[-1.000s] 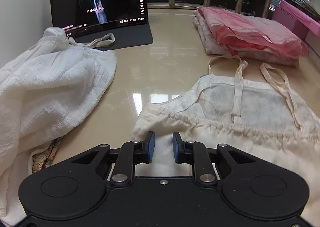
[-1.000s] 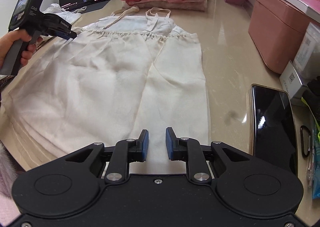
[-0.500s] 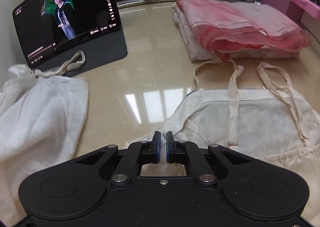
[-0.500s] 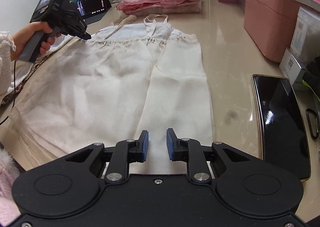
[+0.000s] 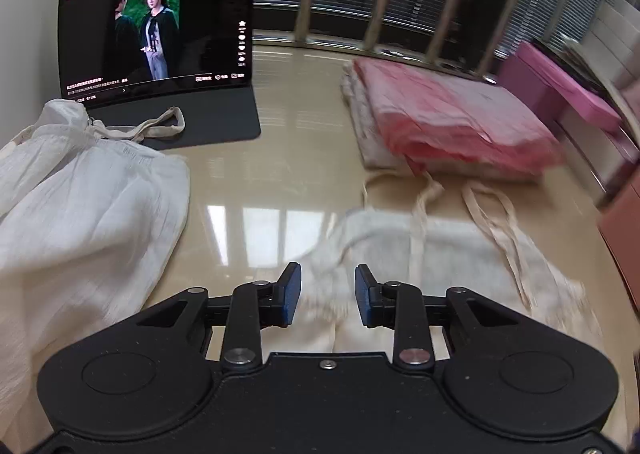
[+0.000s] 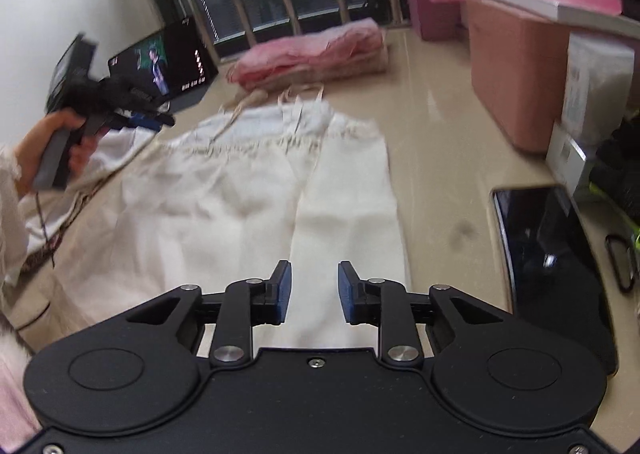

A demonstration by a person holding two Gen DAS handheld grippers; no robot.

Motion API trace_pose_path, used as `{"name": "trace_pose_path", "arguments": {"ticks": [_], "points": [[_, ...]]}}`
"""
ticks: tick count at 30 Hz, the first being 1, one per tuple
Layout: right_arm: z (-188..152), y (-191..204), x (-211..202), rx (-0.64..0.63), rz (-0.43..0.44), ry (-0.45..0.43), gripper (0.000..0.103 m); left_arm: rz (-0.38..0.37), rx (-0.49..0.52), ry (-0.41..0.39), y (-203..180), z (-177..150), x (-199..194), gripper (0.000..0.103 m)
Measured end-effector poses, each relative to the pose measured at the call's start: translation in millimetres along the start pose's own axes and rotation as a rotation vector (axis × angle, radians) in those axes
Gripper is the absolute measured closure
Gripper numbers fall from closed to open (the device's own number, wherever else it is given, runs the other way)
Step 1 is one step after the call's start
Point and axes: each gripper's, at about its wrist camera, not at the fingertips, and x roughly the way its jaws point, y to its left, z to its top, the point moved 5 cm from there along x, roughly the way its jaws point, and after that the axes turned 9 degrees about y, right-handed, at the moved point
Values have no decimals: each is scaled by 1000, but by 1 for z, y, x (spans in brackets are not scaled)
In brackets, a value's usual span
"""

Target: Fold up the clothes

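Since the earlier frame, both hand-held grippers have spread their blue pads wider, and the left one has lifted off the dress's top corner after briefly pinching shut there. We now see the left hand-held gripper hovering above the gathered bodice edge with its jaws opening and nothing pressed between them, the cloth merely lying beneath the gap. Our right hand-held gripper is likewise opening over the near hem, its pads apart and gripping nothing. The cream strap dress lies flat along the bench, straps toward the far side, its right panel already laid over lengthwise. Beyond it sits the folded pink stack, with a white garment and a tablet to the left. To do the next fold well, we judge that both hand-held grippers should take matching points on the left edge, one near the bodice and one at the hem, pinching only the top layers. We should lift together and carry the edge across evenly, keeping the loose straps from tangling.
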Motion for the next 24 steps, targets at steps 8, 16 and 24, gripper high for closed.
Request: {"name": "trace_pose_path", "arguments": {"ticks": [8, 16, 24], "points": [[73, 1, 57, 0, -29, 54, 74, 77, 153, 92, 8, -73, -3, 79], [85, -6, 107, -20, -203, 156, 80, 94, 59, 63, 22, -76, 4, 79], [94, 4, 88, -40, -161, 101, 73, 82, 1, 30, 23, -78, -11, 69]]}}
